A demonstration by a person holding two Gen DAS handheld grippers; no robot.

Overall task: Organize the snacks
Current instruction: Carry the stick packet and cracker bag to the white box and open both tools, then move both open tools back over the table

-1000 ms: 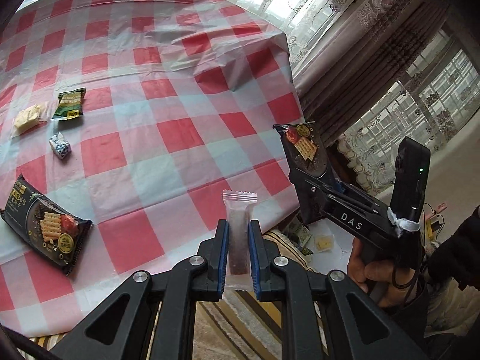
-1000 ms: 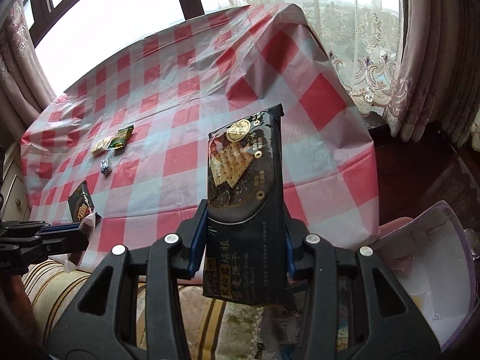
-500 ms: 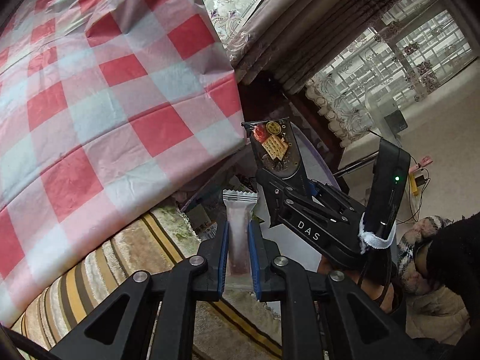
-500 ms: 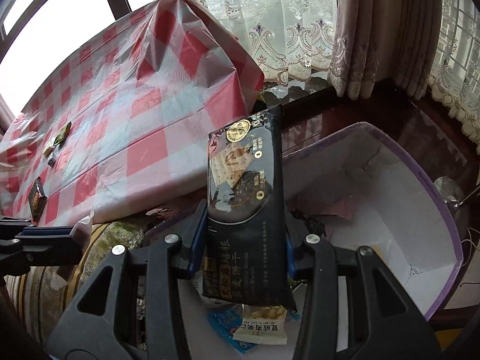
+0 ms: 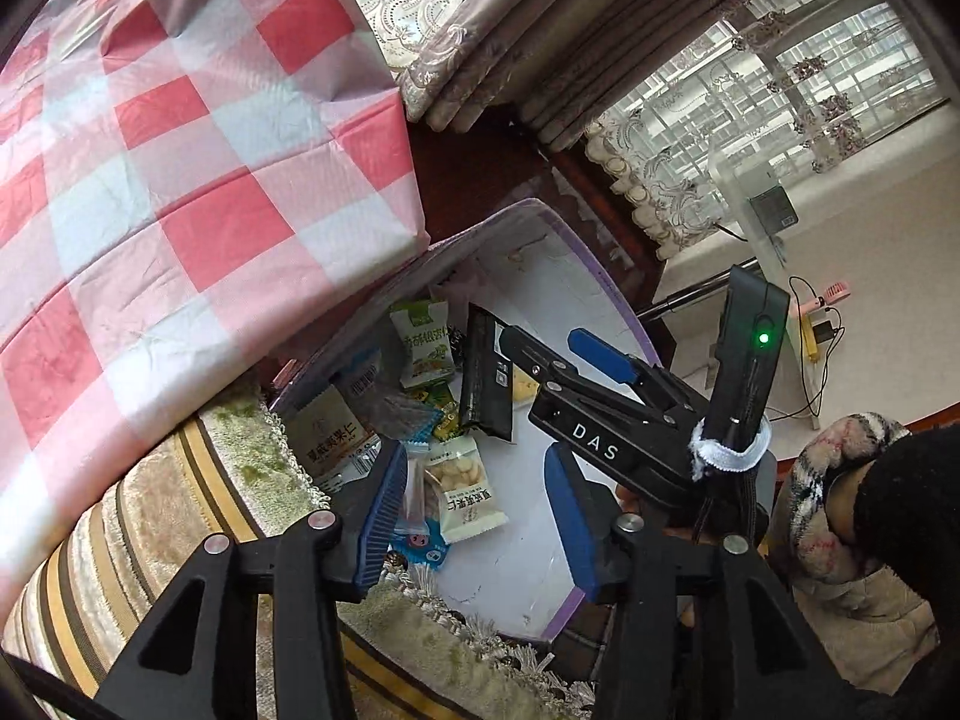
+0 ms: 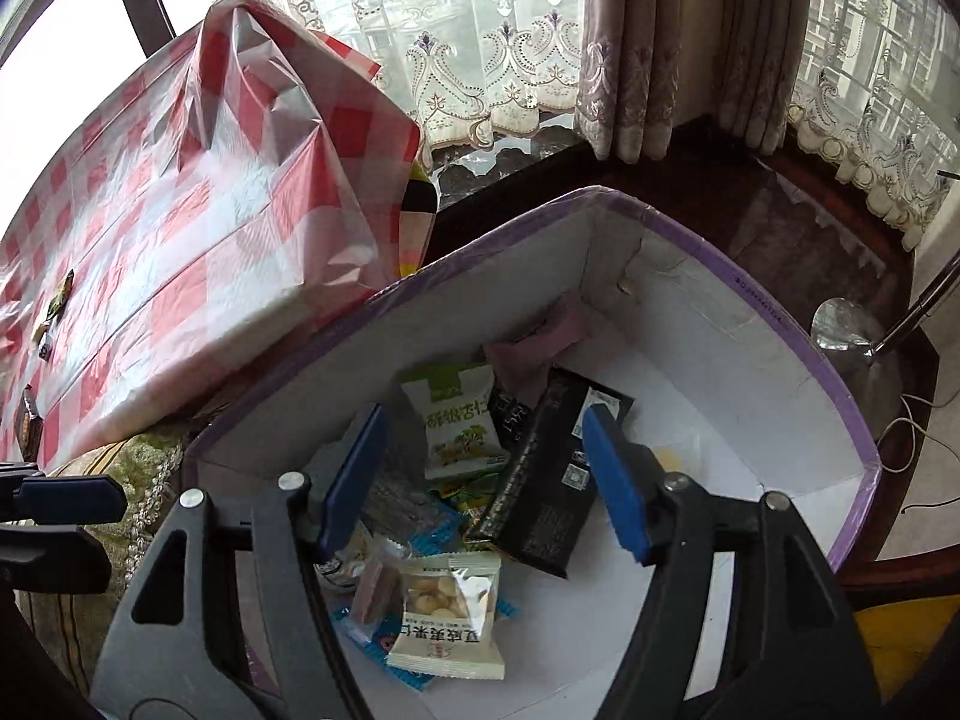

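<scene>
Both grippers hang open over a white box with a purple rim (image 5: pixel 606 288) (image 6: pixel 840 384) beside the table. My left gripper (image 5: pixel 474 516) is open; the clear packet with a brown bar (image 5: pixel 413 483) (image 6: pixel 375 588) lies in the box by its left finger. My right gripper (image 6: pixel 480 480) (image 5: pixel 540 348) is open; the black cracker pack (image 6: pixel 549 474) (image 5: pixel 487 381) lies tilted in the box between its fingers. Several other snack packets lie in the box, among them a green-and-white one (image 6: pixel 456 420) and a white nut packet (image 6: pixel 447 615) (image 5: pixel 462 489).
The table with the red-and-white checked cloth (image 5: pixel 150 180) (image 6: pixel 180 228) stands left of the box; a few snacks (image 6: pixel 57 300) lie on it far left. A striped fringed cushion (image 5: pixel 150 528) is under the left gripper. Curtains (image 6: pixel 660 48) hang behind.
Both grippers swung from the table to over the box and opened. The brown bar packet and the black cracker pack left the jaws and now lie in the box.
</scene>
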